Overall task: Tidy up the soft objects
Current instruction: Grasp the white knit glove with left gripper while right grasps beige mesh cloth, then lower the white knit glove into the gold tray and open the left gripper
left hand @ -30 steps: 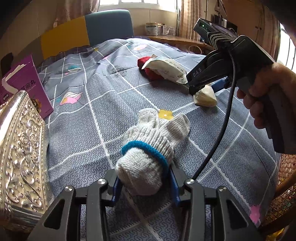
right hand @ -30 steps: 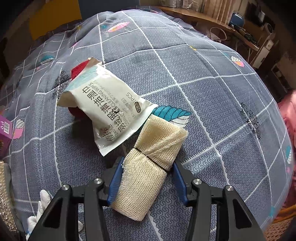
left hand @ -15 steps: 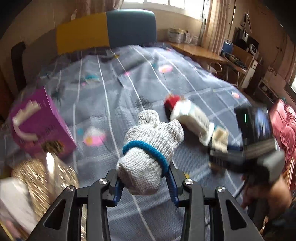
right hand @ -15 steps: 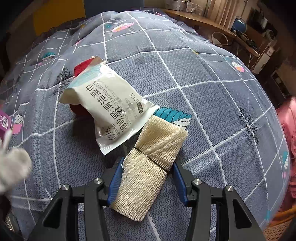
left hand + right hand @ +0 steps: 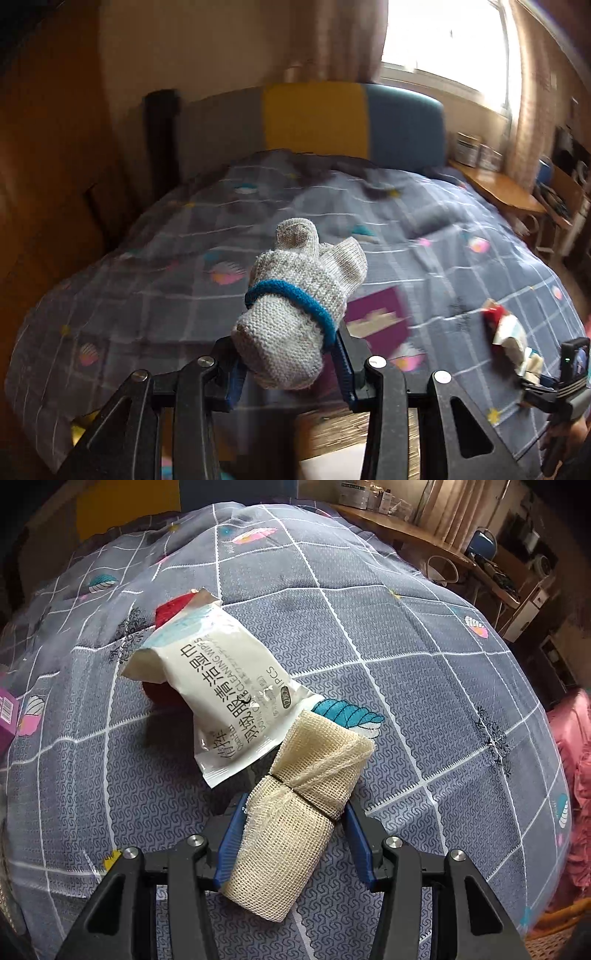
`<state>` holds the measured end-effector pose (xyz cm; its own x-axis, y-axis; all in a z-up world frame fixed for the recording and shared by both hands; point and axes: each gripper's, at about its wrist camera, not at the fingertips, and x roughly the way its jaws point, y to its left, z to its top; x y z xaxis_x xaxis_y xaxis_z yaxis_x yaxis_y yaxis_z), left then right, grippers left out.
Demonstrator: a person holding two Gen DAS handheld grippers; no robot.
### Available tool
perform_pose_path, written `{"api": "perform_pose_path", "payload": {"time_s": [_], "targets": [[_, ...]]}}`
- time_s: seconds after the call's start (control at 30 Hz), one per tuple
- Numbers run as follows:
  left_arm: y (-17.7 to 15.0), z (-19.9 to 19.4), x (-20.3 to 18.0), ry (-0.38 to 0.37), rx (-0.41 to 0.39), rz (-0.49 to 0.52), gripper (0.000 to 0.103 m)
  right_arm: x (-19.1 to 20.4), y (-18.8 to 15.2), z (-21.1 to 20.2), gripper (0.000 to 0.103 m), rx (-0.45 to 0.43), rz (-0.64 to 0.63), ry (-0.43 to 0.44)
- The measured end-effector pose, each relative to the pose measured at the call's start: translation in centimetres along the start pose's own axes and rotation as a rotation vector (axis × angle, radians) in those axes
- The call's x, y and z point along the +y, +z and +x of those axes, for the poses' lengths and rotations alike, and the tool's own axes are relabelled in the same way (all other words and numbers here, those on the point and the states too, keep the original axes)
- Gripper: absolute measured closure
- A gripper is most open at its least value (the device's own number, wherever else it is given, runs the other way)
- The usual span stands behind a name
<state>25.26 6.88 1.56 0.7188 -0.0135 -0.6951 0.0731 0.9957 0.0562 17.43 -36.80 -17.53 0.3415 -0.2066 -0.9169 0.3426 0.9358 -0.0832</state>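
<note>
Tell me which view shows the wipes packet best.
The right wrist view: the wipes packet lies close, sharp, its print legible, atop something red. The left wrist view shows it only small and blurred at the right edge.

Left wrist cam sits behind its tongs (image 5: 288,369), raised well above the bed (image 5: 155,306), looking along it toward the headboard (image 5: 314,118) & window (image 5: 443,40); view blurred. Right wrist cam sits behind its tongs (image 5: 293,834), close over the bed (image 5: 424,686), angled steeply down. Both views share the grey checked bedspread, the white wipes pack (image 5: 221,686) (image 5: 511,334), the purple box (image 5: 376,321) (image 5: 7,712) & the desk (image 5: 498,188) (image 5: 406,539). Right tongs also show at the left cam's lower-right edge.
</note>
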Motion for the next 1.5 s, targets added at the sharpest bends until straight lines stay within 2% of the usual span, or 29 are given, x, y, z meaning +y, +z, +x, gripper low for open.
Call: {"api": "perform_pose_path", "payload": {"time_s": [0.17, 0.33, 0.53, 0.7, 0.83, 0.93, 1.0, 1.03, 1.07, 1.13, 1.33, 1.5], "targets": [[-5.1, -1.5, 10.3, 0.066, 0.041, -0.162, 0.063, 0.5, -0.4, -0.4, 0.051, -0.015, -0.029, -0.024], [-11.9, -4.3, 17.1, 0.12, 0.056, -0.276, 0.063, 1.2, -0.9, -1.0, 0.051, -0.026, -0.055, -0.048], [-19.5, -6.5, 21.6, 0.173, 0.091, -0.41, 0.063, 1.8, -1.5, -1.5, 0.051, -0.04, -0.076, -0.071], [-24.1, -6.4, 23.4, 0.155, 0.147, -0.508, 0.063, 2.3, -1.7, -1.8, 0.051, -0.05, -0.091, -0.088], [-25.0, -4.1, 23.9, 0.181, 0.189, -0.529, 0.061, 2.3, -1.8, -1.9, 0.051, -0.052, -0.093, -0.092], [-24.8, -1.9, 24.1, 0.217, 0.222, -0.515, 0.057, 2.5, -1.8, -2.0, 0.051, -0.054, -0.101, -0.099], [-24.8, -0.8, 24.1, 0.225, 0.24, -0.516, 0.052, 2.4, -1.9, -2.0, 0.051, -0.053, -0.1, -0.098], [-24.8, -0.6, 24.0, 0.241, 0.242, -0.508, 0.045, 2.4, -1.9, -2.0, 0.051, -0.053, -0.099, -0.097], [-24.8, -0.7, 23.9, 0.251, 0.232, -0.498, 0.039, 2.5, -1.9, -2.1, 0.051, -0.053, -0.099, -0.097], [-24.8, -1.0, 23.6, 0.252, 0.21, -0.486, 0.035, 2.5, -1.9, -2.1, 0.051, -0.053, -0.1, -0.097], [-24.3, -3.7, 21.3, 0.329, 0.126, -0.411, 0.035, 2.4, -1.8, -2.0, 0.051, -0.056, -0.106, -0.099], [-23.5, -6.2, 18.6, 0.314, 0.065, -0.323, 0.035, 2.4, -1.7, -2.1, 0.051, -0.058, -0.107, -0.1]]}}
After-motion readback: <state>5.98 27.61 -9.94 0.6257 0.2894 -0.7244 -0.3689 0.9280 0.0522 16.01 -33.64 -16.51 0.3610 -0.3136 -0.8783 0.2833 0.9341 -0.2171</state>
